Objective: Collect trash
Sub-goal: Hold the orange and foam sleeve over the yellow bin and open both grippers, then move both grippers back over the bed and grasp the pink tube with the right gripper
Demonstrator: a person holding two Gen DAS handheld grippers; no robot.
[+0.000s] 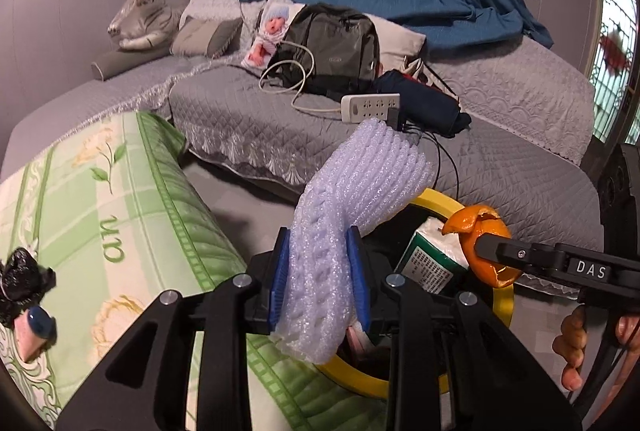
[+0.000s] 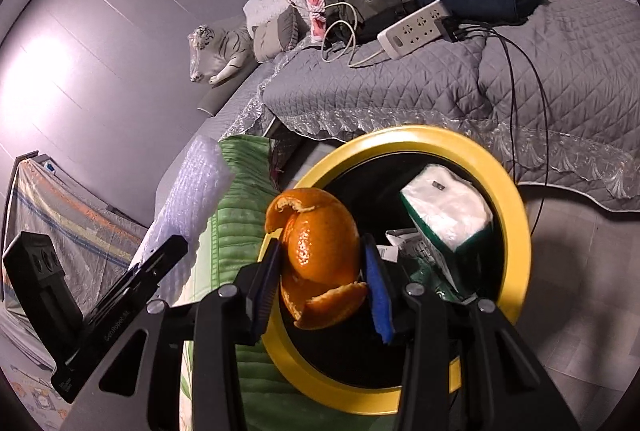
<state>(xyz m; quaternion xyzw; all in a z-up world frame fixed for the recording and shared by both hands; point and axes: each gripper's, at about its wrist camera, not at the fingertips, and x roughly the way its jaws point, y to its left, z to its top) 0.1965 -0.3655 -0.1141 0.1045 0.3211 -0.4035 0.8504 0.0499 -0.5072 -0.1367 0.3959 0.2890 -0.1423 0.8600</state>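
grippers (image 1: 320, 281) (image 2: 324, 277) grip foam netting (image 1: 344, 207), orange peel (image 2: 320, 251)

Ribbed white foam sleeve (image 1: 352, 199), glossy dimpled peel (image 2: 324, 243), glossy yellow plastic bin rim (image 2: 516, 215) and quilted grey cloth cover (image 1: 248, 119) are seen.

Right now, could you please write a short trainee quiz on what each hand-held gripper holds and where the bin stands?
1. True or false: the left hand-held gripper is shut on orange peel.
2. What does the right hand-held gripper hold? A) foam fruit net B) orange peel C) power strip
3. Fill in: the tissue pack lies inside the ____-rimmed bin.

Key:
1. False; it holds the foam fruit net.
2. B, the orange peel.
3. yellow
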